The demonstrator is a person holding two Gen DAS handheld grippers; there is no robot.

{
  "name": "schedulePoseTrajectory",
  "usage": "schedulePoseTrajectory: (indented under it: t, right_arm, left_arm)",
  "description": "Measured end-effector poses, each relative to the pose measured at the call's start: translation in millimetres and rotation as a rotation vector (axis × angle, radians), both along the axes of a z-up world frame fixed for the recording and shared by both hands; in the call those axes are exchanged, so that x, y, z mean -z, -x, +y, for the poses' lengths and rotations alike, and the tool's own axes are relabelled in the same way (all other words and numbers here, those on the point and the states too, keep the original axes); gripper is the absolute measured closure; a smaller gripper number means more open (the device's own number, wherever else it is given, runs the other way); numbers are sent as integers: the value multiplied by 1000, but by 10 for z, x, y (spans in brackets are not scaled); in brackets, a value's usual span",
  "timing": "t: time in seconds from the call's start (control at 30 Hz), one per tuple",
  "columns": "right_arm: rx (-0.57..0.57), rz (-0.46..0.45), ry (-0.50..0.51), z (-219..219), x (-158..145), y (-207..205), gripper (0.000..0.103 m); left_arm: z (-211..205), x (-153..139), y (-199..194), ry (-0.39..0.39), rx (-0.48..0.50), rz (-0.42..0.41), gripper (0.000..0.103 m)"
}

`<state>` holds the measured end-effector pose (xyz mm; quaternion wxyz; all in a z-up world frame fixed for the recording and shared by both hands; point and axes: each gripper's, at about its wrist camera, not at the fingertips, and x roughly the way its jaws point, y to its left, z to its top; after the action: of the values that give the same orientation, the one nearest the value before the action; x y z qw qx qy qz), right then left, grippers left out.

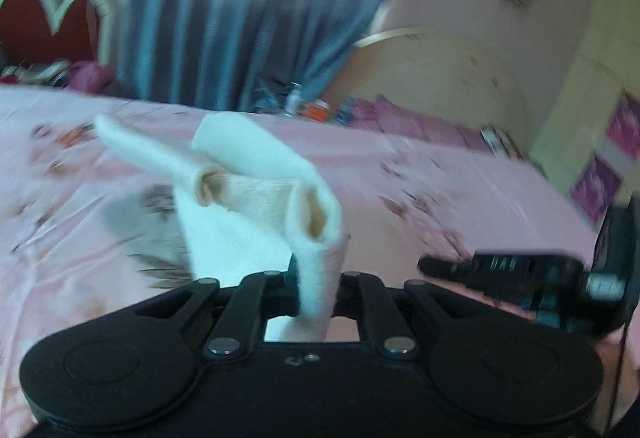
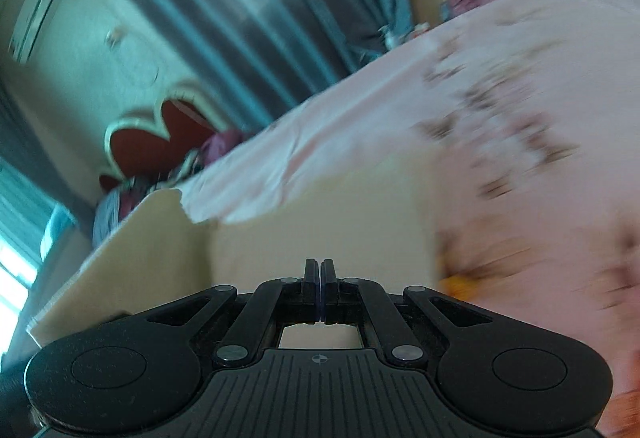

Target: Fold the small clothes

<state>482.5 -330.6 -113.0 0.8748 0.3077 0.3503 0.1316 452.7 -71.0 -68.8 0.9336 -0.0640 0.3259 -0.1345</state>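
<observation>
A small white knit garment [image 1: 256, 182] with two short sleeves or legs is pinched in my left gripper [image 1: 319, 290], which is shut on a fold of it and holds it above the pink floral bedsheet [image 1: 440, 198]. The cloth rises and flops forward from the jaws. My right gripper [image 2: 321, 274] is shut and empty, tilted, over a beige cardboard box [image 2: 320, 206] beside the sheet [image 2: 520, 78]. The right gripper also shows in the left wrist view [image 1: 436, 264] at the right edge. Both views are motion-blurred.
A heart-shaped red headboard [image 1: 44, 22] stands at the far left and grey-blue curtains [image 1: 248, 6] hang behind the bed. A beige rounded bed end [image 1: 440, 74] and small clutter [image 1: 312, 104] lie along the far edge. An air conditioner [image 2: 40, 10] is on the wall.
</observation>
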Motion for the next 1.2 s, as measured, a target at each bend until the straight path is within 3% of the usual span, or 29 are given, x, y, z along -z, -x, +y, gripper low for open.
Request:
schedulePoseTrajectory:
  t: [0.1,0.13,0.17,0.2,0.23,0.27,0.3,0.33,0.37,0.4,0.47,0.67,0.9,1.2]
  right_arm:
    - [26,5,-42,-348,-21,120,103]
    - [29,13,-60,-436,-25,133,103]
    - [33,22,-83,-537,5,161,103]
    - [42,27,-96,-593,20,175,97]
    - [57,34,-96,-653,34,191,83]
    - [70,25,-85,-700,30,232,41]
    - [68,-1,-78,-717,-1,262,30]
    - [46,-14,-75,-735,-17,279,31]
    - [32,-14,-74,-746,-20,278,31]
    - [16,-16,-79,-742,-17,277,35]
    - [-16,-7,-102,-698,9,249,49]
    - [-120,4,-95,-343,64,91,49]
    - [-158,72,-45,-23,289,-136,49]
    - [-132,95,-45,82,315,-199,49]
  left_arm:
    - [-425,145,23,-30,76,52,95]
    - [-575,230,14,-43,111,98,89]
    - [-701,321,-6,-57,143,148,71]
    - [-843,433,-7,-67,180,207,62]
    - [-912,490,16,-68,198,235,42]
    - [-941,487,94,-59,206,226,38]
    - [-915,448,173,-41,216,198,38]
    - [-862,397,229,-27,220,173,42]
    - [-774,343,254,-19,207,151,52]
    - [-667,301,243,-14,180,131,54]
    - [-424,242,178,-12,108,86,54]
    - [191,300,-165,11,-61,102,54]
    - [361,614,-523,8,-80,188,59]
    - [419,801,-474,-8,-50,223,58]
